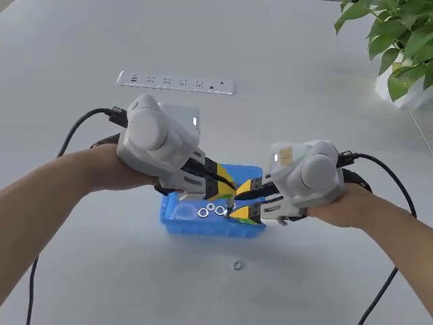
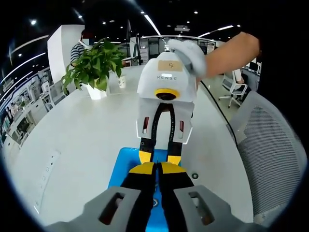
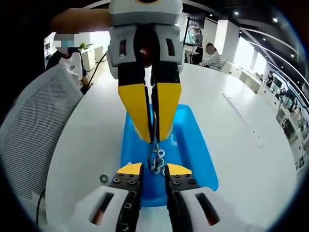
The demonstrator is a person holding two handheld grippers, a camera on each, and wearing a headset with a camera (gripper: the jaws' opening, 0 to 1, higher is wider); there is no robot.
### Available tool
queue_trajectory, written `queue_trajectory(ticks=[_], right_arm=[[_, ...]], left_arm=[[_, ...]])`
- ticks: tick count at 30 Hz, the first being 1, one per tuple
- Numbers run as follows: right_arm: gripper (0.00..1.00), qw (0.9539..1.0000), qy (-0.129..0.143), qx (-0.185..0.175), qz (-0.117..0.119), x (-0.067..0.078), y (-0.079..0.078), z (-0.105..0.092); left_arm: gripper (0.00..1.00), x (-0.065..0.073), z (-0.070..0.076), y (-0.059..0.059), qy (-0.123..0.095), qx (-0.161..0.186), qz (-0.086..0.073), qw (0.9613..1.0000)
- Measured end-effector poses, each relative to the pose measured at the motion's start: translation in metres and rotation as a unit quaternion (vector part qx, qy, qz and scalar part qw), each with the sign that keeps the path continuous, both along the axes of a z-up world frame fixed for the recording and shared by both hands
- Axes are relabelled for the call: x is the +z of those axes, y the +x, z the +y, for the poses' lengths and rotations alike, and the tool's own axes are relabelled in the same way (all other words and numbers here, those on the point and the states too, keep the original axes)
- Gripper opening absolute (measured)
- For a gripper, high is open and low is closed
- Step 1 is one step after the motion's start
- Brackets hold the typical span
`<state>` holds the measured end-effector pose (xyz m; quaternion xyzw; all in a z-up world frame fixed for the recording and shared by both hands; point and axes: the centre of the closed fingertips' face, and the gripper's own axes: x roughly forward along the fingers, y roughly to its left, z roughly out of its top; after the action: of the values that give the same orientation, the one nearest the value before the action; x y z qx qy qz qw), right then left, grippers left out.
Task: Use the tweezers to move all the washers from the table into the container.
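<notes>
A blue container point(image 1: 177, 218) sits mid-table with three washers point(image 1: 211, 209) inside. One more washer point(image 1: 237, 265) lies on the table in front of it. My left gripper point(image 1: 230, 184) reaches over the container from the left, shut on thin metal tweezers point(image 3: 155, 144) that point down at the washers point(image 3: 160, 163) in the container point(image 3: 193, 145). Whether the tips hold a washer I cannot tell. My right gripper point(image 1: 242, 200) faces it from the right, open, jaws either side of the tweezers' tip. The right gripper view has the loose washer point(image 3: 104, 178) beside the container.
A white power strip point(image 1: 176, 82) lies at the far side of the table. A potted plant point(image 1: 399, 47) stands at the back right. Cables trail from both grippers. A mesh chair point(image 2: 270, 145) stands beside the table.
</notes>
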<state>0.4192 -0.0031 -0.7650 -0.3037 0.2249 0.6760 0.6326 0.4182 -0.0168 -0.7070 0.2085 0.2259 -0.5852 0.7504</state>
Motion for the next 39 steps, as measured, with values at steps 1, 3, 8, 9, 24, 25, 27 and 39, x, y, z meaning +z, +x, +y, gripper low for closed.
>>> queue_trajectory(ticks=[1,3,8,9,24,25,27,39], right_arm=[[0.19,1.0000,0.002,-0.005,-0.001,0.002,0.000,-0.002],[0.21,0.9999,0.006,-0.014,0.000,0.006,0.001,-0.006],[0.26,0.9993,0.010,-0.035,-0.003,0.014,0.002,-0.018],[0.26,0.9992,0.011,-0.039,-0.003,0.015,0.002,-0.021],[0.38,0.9942,0.022,-0.105,0.011,0.022,-0.005,-0.059],[0.39,0.9936,0.024,-0.109,0.013,0.023,-0.006,-0.060],[0.41,0.9930,0.025,-0.115,0.015,0.022,-0.007,-0.063],[0.49,0.9886,0.039,-0.144,0.021,0.032,-0.013,-0.074]], left_arm=[[0.06,0.000,0.000,0.000,0.001,-0.001,-0.001,1.0000],[0.06,0.000,-0.001,0.000,0.002,-0.001,-0.001,1.0000],[0.06,0.001,-0.002,-0.002,0.006,-0.003,-0.001,1.0000],[0.06,0.001,-0.002,-0.002,0.006,-0.003,-0.002,1.0000],[0.05,0.007,-0.002,-0.001,0.007,0.000,-0.006,1.0000],[0.05,0.008,-0.002,-0.002,0.007,0.001,-0.006,1.0000],[0.05,0.010,-0.001,-0.003,0.007,0.000,-0.007,0.9999],[0.05,0.030,0.003,-0.009,0.005,0.003,-0.009,0.9999]])
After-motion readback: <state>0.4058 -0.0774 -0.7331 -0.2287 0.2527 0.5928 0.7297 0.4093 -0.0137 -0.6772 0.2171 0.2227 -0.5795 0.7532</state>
